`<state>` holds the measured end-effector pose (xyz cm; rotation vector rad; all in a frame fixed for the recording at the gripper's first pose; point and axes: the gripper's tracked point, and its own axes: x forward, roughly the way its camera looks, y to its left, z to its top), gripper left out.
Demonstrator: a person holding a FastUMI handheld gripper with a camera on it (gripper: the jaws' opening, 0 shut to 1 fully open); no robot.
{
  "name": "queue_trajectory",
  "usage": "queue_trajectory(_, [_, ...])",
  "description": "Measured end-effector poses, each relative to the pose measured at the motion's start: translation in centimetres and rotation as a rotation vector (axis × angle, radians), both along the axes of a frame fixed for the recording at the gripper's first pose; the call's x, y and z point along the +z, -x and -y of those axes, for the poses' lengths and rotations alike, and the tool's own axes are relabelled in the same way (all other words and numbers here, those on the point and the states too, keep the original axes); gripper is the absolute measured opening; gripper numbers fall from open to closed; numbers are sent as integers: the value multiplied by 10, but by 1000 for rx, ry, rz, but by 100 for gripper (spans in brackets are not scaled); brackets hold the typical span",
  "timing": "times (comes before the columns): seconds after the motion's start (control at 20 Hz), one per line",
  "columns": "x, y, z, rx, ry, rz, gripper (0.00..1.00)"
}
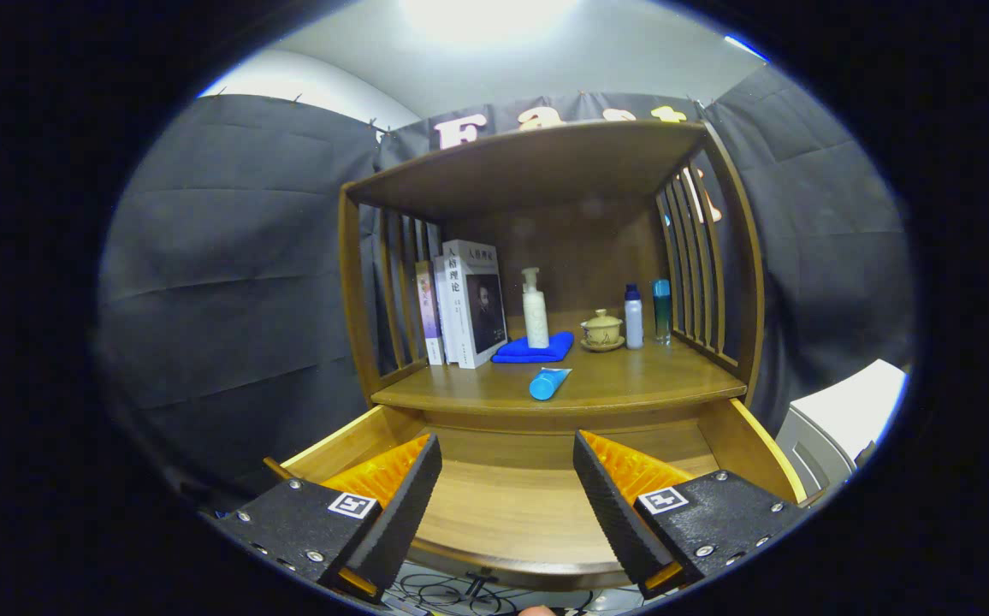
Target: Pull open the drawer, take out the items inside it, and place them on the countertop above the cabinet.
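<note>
Our cabinet's drawer (507, 505) stands pulled open, its visible floor bare. The blue tube (549, 382) lies on the countertop (631, 376) beyond our gripper (507, 505), fingers spread, empty. We judge checking the drawer comes next.

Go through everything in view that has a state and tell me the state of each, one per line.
Wooden drawer: pulled open, visible floor bare.
Gripper: fingers open, holding nothing, above the drawer.
Blue tube: lying on its side on the countertop.
White pump bottle: upright on the folded blue cloth.
Yellow lidded cup: lid on, on its saucer.
Books: standing upright.
</note>
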<state>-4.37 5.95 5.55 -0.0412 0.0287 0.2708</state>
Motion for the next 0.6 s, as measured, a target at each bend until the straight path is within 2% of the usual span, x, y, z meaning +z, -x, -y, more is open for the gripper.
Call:
queue_trajectory(0.4, [-59, 70, -2, 43, -7, -84, 96])
queue_trajectory(0.6, [-91, 86, 2, 52, 62, -99, 95])
